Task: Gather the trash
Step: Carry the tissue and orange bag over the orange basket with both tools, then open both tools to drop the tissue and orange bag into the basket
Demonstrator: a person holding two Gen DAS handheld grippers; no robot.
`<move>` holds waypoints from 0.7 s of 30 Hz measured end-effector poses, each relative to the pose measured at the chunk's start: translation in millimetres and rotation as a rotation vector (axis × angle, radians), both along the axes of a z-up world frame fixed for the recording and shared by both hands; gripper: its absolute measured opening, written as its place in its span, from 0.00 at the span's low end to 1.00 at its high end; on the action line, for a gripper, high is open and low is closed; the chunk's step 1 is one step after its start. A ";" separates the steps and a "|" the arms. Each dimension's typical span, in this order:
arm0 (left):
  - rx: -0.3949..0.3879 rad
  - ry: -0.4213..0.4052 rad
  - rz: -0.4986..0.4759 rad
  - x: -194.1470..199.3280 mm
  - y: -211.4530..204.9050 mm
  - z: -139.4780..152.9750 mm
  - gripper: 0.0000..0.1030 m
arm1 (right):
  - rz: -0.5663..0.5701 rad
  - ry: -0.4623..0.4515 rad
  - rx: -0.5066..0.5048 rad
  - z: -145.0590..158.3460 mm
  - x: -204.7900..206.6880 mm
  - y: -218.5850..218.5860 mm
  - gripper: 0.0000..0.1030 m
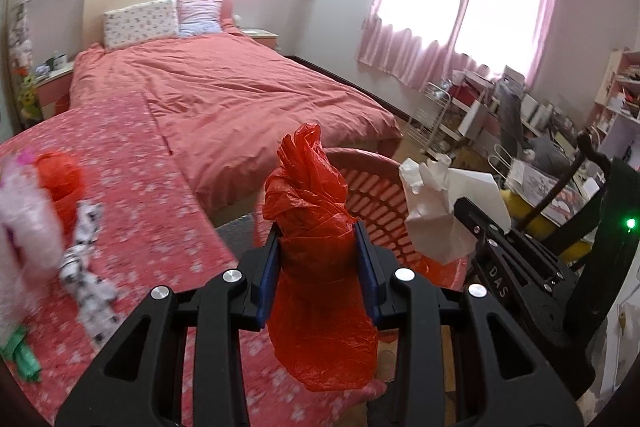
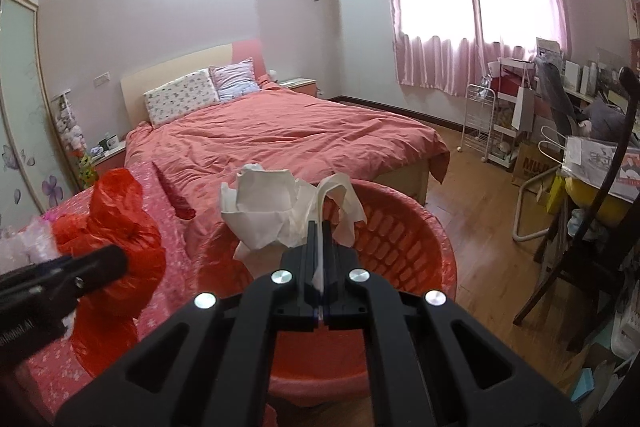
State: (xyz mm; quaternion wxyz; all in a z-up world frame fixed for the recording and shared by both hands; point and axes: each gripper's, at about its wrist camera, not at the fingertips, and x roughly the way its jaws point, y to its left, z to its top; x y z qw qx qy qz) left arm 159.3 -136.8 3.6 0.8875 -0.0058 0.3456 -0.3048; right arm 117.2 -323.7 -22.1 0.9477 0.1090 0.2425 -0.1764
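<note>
My left gripper [image 1: 317, 231] is shut on a crumpled red plastic bag [image 1: 316, 211], whose bunched top rises above the blue pads and whose tail hangs below them. The same red bag [image 2: 120, 227] shows at the left of the right wrist view. My right gripper [image 2: 319, 227] is shut on crumpled white tissue paper [image 2: 276, 211], which also appears as white tissue [image 1: 436, 211] right of the bag. Both loads hang by the near rim of a red perforated plastic basket [image 2: 404, 231], seen too as the basket [image 1: 372, 195] behind the bag.
More litter lies on a pink patterned cloth [image 1: 132, 171]: a red bag [image 1: 60, 183], a black-and-white wrapper [image 1: 86, 259], pale pink plastic [image 1: 20, 223], a green scrap [image 1: 22, 355]. A bed [image 2: 280, 135] stands behind. A dark chair [image 2: 592, 247] and cluttered shelves stand right.
</note>
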 end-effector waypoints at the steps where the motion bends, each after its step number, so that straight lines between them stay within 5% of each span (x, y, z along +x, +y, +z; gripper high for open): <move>1: 0.004 0.004 -0.009 2.9 -4.9 -2.0 0.34 | -0.005 0.002 0.002 -1.7 2.2 -2.8 0.03; 21: 0.039 0.094 -0.059 31.5 -44.9 -28.5 0.39 | -0.056 0.024 0.059 -21.4 29.7 -41.3 0.07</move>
